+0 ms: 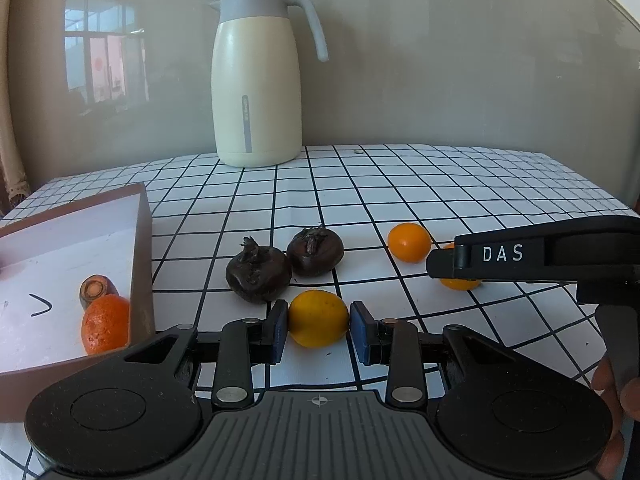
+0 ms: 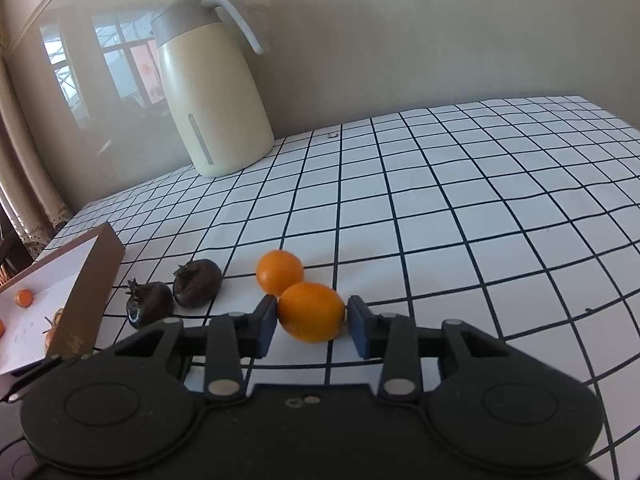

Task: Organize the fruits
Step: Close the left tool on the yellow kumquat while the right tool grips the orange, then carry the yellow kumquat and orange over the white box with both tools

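Left hand-held gripper (image 1: 319, 322) pinches a kumquat (image 1: 318, 319) at lower centre. Right hand-held gripper (image 2: 311, 317) pinches another kumquat (image 2: 311, 317) on the table (image 2: 480, 220). Box (image 1: 141, 264) lower left.

On the desk (image 1: 440, 184) a jug (image 1: 256, 80) stands at the back by the wall; a box (image 1: 140, 264) sits at the left with a carrot (image 1: 94, 289) and an orange (image 1: 105, 322) inside; two water chestnuts (image 1: 258, 276) lie side by side mid-desk, and three kumquats (image 1: 409, 242) lie right of and before them
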Demonstrator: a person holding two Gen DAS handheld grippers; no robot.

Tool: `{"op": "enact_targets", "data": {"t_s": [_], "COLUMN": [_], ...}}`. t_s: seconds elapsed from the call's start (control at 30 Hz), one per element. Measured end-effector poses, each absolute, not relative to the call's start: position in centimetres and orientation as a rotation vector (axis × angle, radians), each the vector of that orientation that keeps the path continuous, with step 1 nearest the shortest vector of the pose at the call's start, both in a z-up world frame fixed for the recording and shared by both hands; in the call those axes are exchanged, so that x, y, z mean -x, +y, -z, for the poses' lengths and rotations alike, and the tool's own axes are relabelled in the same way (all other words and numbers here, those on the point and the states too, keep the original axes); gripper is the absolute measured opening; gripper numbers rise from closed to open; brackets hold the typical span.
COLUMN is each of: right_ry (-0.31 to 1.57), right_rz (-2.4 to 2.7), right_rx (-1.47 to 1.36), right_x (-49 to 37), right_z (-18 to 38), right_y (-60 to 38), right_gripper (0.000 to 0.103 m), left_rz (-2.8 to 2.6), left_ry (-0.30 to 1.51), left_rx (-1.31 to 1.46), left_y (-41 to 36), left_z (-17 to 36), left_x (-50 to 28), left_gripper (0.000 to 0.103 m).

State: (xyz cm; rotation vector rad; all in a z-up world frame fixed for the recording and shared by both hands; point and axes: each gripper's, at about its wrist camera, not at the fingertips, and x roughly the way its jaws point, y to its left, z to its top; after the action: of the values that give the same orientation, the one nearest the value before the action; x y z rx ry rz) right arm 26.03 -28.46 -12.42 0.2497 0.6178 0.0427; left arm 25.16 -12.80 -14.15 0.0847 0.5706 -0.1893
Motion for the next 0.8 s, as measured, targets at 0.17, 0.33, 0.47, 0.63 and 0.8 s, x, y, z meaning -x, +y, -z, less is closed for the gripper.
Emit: {"op": "enact_targets", "data": {"t_s": [0.17, 0.33, 0.47, 0.63, 0.8], "right_ry": [0.611, 0.602, 0.595, 0.601, 0.610], "right_rz": [-0.039, -0.026, -0.028, -0.039, -0.045], "right_rx": [-0.198, -0.186, -0.184, -0.178, -0.183], "right_x": [-25.2, -23.3, -21.0, -18.8, -17.1], "right_z": [12.4, 11.9, 11.3, 11.0, 10.9], "right_y": [-28.0, -28.1, -27.8, -26.8, -26.3], "right_gripper": [0.029, 0.029, 0.029, 0.029, 0.029], "left_rz": [0.188, 0.184, 0.182, 0.180, 0.170], "left_ry": [0.572, 0.577, 0.580, 0.586, 0.587], "left_rx": [-0.069, -0.057, -0.048, -0.042, -0.043], "left_y": [-12.4, -11.7, -11.1, -10.4, -9.8], "left_z": [14.2, 14.1, 13.9, 13.5, 13.2], "left_x": [-25.0, -24.3, -23.3, -22.1, -20.9], "left_gripper": [0.034, 0.034, 0.034, 0.034, 0.034]}}
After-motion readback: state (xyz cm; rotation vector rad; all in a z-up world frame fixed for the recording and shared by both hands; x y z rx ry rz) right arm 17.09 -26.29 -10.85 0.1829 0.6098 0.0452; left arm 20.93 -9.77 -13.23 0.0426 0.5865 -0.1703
